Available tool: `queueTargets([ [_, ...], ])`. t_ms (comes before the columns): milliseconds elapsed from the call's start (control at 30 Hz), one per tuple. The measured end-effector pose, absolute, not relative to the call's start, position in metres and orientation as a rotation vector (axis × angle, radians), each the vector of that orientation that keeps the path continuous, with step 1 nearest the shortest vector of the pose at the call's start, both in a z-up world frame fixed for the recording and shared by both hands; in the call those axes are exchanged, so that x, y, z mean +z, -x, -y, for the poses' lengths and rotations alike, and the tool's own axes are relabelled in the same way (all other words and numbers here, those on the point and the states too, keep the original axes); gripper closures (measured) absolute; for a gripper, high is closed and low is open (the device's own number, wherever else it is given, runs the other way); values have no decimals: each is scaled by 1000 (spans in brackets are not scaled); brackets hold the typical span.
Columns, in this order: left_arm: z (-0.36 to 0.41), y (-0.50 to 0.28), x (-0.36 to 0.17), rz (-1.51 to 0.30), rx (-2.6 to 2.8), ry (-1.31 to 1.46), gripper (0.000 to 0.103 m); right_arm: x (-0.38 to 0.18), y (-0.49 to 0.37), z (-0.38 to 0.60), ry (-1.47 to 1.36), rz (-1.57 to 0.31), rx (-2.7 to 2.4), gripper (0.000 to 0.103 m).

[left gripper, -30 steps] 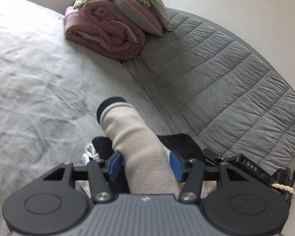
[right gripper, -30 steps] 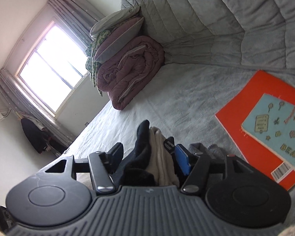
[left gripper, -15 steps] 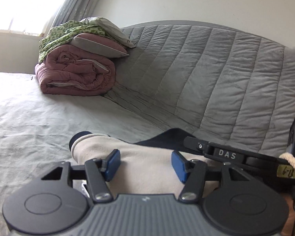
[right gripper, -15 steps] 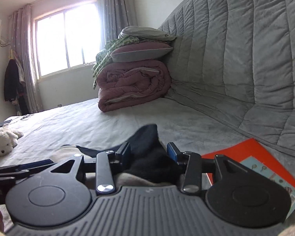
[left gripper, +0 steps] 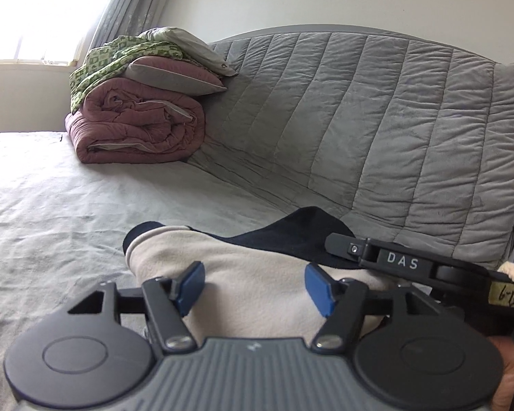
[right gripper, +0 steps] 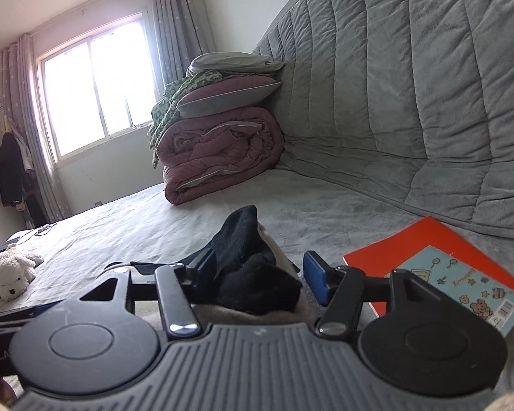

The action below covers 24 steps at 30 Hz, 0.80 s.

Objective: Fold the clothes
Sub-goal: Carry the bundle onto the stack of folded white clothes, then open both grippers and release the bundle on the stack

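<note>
Grey bed sheet (left gripper: 68,205) fills the foreground, wrinkled, w/ a quilted grey headboard (left gripper: 377,120) rising along its right edge.

Garment (left gripper: 257,287): cream fleece w/ a navy cuff and navy panel, lying on the sheet close in front of both cameras. Cuff end points toward the open sheet at left in the left view. In the right view the dark part (right gripper: 246,263) bunches up in a peak over the cream.

Left gripper (left gripper: 253,289): jaws have just been opening; they stand well apart, straddling the cream fabric, blue pads (left gripper: 192,286) not visibly pressing it. Right gripper (right gripper: 258,274): jaws have just been opening too; dark fabric between them, left pad touching or nearly so, right pad clear w/ a gap. Right gripper's body, marked DAS (left gripper: 404,263), sits just beside the left one, at the garment's right.

Outward: orange book (right gripper: 438,270) flat on the sheet, right of the garment, near the headboard's foot. Wide bare sheet beyond and to the left. Far corner: rolled pink duvet (left gripper: 137,130) w/ pillows (left gripper: 174,75) and a green cloth (left gripper: 120,58) stacked on top, against the headboard. Plush dog (right gripper: 10,274) at far left, well apart. Window (right gripper: 96,85) and curtains (right gripper: 178,24) behind.
</note>
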State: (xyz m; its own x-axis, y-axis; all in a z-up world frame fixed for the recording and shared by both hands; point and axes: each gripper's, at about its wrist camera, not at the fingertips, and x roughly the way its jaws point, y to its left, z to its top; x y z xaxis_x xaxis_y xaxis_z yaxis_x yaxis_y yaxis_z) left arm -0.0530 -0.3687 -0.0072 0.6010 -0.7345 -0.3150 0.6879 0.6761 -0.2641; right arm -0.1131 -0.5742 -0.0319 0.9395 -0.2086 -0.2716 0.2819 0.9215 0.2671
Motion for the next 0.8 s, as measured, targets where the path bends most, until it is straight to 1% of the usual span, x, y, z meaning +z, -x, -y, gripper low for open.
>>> queueTargets([
  [200, 366, 63, 16, -502, -806, 116, 30, -1, 133, 571, -296, -263, -282, 33],
  [300, 365, 70, 26, -560, -786, 98, 28, 14, 140, 568, -290, -296, -299, 27],
  [367, 363, 73, 31, -594, -770, 93, 24, 22, 142, 564, -288, -334, -306, 26],
  [500, 358, 79, 39, -677, -728, 81, 21, 34, 146, 556, -276, -409, -326, 24],
  [633, 354, 82, 43, -763, -687, 72, 16, 42, 148, 550, -292, -475, -343, 22],
  [700, 351, 84, 44, -794, -670, 68, 15, 46, 149, 548, -306, -508, -349, 21],
  [733, 350, 85, 45, -810, -656, 64, 13, 48, 151, 546, -313, -528, -352, 18],
  [767, 349, 85, 45, -826, -644, 60, 9, 49, 151, 545, -319, -546, -351, 12],
  [800, 348, 86, 45, -840, -632, 54, 6, 50, 152, 543, -326, -565, -351, 7],
])
